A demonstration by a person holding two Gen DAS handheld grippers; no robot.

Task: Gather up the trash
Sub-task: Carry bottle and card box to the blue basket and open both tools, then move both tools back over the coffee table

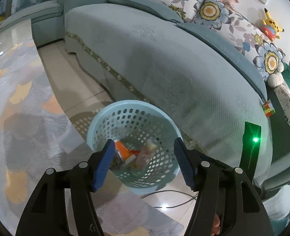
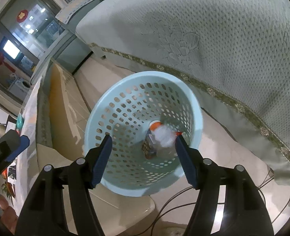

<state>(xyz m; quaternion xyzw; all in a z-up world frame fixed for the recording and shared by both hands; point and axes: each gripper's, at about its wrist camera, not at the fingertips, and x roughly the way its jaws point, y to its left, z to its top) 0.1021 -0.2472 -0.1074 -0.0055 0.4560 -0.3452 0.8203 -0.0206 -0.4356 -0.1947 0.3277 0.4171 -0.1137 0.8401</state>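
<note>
A light blue perforated trash basket stands on the floor beside the sofa; it also shows in the right wrist view. Inside lie an orange carton, a clear plastic bottle and, in the right wrist view, a white crumpled wad on a carton. My left gripper is open and empty above the basket. My right gripper is open and empty above the basket mouth. The wad looks blurred.
A teal sofa with floral cushions and plush toys runs along the right. A patterned rug covers the floor at left. A cable lies on the tiles by the basket. A Rubik's cube sits on the sofa.
</note>
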